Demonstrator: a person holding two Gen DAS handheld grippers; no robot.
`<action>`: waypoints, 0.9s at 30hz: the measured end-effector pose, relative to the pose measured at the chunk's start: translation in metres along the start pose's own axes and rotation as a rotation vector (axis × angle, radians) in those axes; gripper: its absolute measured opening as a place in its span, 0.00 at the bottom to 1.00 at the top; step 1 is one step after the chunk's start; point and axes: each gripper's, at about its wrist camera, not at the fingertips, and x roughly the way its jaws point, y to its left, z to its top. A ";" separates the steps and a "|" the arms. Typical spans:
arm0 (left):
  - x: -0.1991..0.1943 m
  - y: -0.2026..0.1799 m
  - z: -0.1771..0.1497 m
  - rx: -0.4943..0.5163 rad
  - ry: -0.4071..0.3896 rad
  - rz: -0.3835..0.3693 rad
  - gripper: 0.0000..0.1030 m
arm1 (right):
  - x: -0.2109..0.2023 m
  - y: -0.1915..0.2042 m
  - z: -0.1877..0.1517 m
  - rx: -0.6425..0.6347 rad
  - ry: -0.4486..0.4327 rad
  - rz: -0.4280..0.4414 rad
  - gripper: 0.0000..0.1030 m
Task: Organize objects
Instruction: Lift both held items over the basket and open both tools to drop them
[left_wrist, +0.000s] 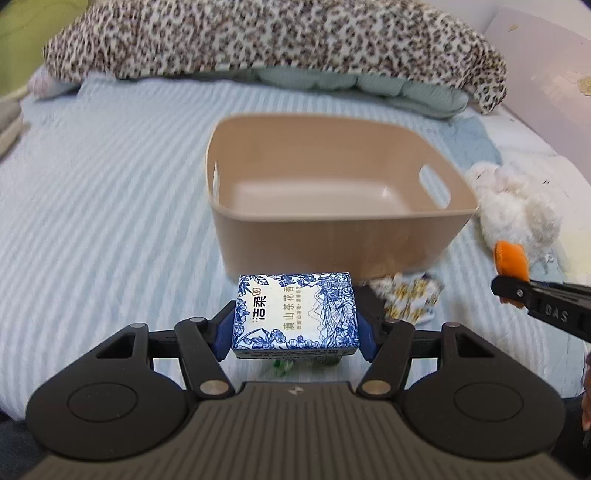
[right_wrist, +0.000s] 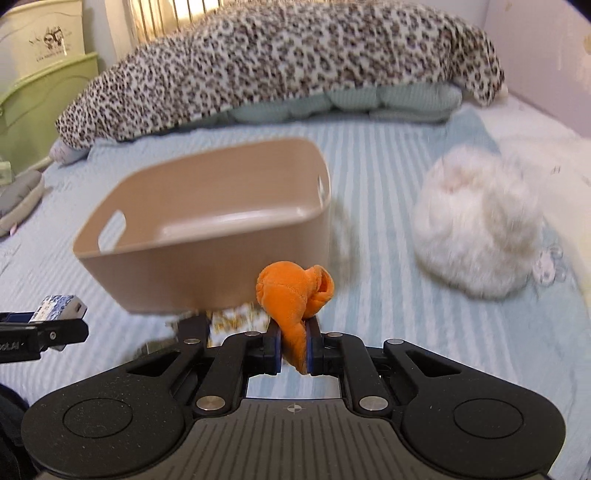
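Pinching a blue-and-white floral tissue pack (left_wrist: 295, 312) at lower centre, the left gripper (left_wrist: 295, 328) faced the beige plastic basket (left_wrist: 332, 236); the right gripper (right_wrist: 294, 350) squeezed a white plush duck's (right_wrist: 476, 229) orange foot (right_wrist: 295, 299).

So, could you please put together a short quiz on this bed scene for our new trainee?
1. True or false: the beige bin already holds an item.
2. What does the left hand-held gripper grip? A) tissue pack B) spoon C) cup
3. Fill in: the right hand-held gripper pinches the white plush duck by an ___ part.

Key: 1 false; 2 A; 3 orange.
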 end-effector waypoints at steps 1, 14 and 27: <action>-0.004 -0.002 0.004 0.011 -0.017 0.002 0.63 | -0.002 0.001 0.005 -0.005 -0.012 0.003 0.11; -0.007 -0.019 0.070 0.101 -0.173 0.068 0.63 | -0.002 0.027 0.072 -0.068 -0.136 0.048 0.11; 0.073 -0.031 0.102 0.103 -0.131 0.162 0.63 | 0.067 0.033 0.099 -0.068 -0.062 0.016 0.11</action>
